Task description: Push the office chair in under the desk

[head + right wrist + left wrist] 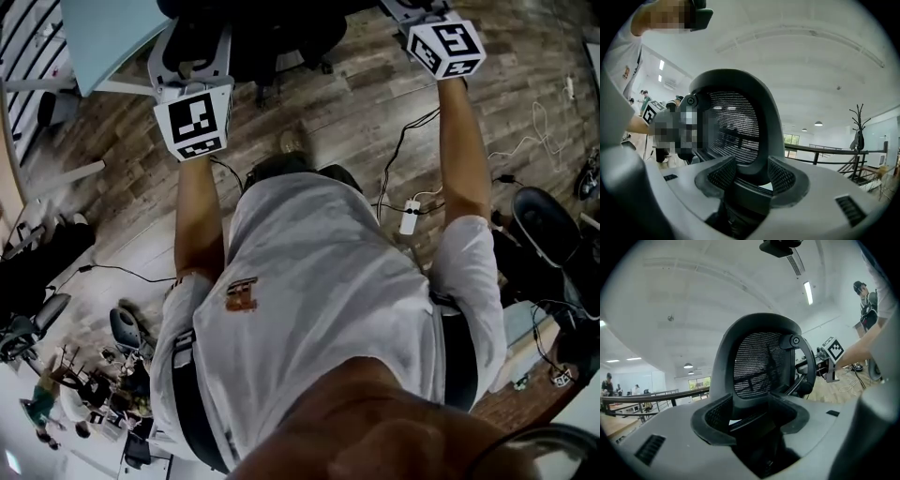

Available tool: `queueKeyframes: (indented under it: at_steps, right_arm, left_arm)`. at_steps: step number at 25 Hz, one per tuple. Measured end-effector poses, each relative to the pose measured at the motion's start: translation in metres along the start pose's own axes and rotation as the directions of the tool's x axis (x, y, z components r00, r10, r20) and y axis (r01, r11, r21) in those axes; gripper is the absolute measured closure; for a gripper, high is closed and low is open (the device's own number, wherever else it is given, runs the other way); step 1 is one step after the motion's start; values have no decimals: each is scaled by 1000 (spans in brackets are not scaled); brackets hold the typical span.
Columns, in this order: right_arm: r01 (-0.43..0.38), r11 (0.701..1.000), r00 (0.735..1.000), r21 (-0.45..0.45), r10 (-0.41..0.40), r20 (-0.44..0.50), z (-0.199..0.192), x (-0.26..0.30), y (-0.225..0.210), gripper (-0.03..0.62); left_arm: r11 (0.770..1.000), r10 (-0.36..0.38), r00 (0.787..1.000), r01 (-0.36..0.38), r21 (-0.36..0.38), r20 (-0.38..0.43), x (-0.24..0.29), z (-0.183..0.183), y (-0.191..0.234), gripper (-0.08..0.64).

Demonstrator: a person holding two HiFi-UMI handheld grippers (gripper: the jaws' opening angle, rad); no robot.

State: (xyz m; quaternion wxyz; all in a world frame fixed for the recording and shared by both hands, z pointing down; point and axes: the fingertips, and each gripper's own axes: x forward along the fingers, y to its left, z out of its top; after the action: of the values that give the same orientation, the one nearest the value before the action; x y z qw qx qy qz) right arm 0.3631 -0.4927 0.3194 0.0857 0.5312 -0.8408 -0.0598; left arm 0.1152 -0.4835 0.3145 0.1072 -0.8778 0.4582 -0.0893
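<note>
On the wooden floor [356, 103], just off the pale desk's [108, 33] edge, stands the office chair [281, 37]. The left gripper [753, 405] and right gripper [752, 174] each clamp the frame of its mesh backrest [759, 362], one on either side.

Wood-plank floor [347, 103], grey-brown, worn. Standing or lying on it:
- office chair [281, 42], black, on castors, 12 o'clock
- desk [108, 28], pale top, white legs, 11 o'clock
- white power adapter [410, 217], 3 o'clock, black cable [398, 155] running from it
- loose white cable [541, 127], 2 o'clock
</note>
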Motion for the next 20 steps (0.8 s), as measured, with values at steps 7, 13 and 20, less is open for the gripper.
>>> queueKeyframes:
  at_steps: [7, 13, 20]
  right_arm:
    - [-29, 1000, 999, -3, 29, 24, -5, 28, -30, 360]
    - [-71, 997, 997, -6, 71, 27, -8, 51, -47, 360]
    - [-108, 994, 994, -14, 108, 35, -9, 69, -65, 360]
  left_arm:
    - [999, 50, 999, -50, 2, -22, 27, 0, -2, 302]
    - [996, 92, 995, -92, -6, -30, 47, -3, 2, 302]
    - [992, 120, 992, -121, -26, -40, 68, -1, 3, 303]
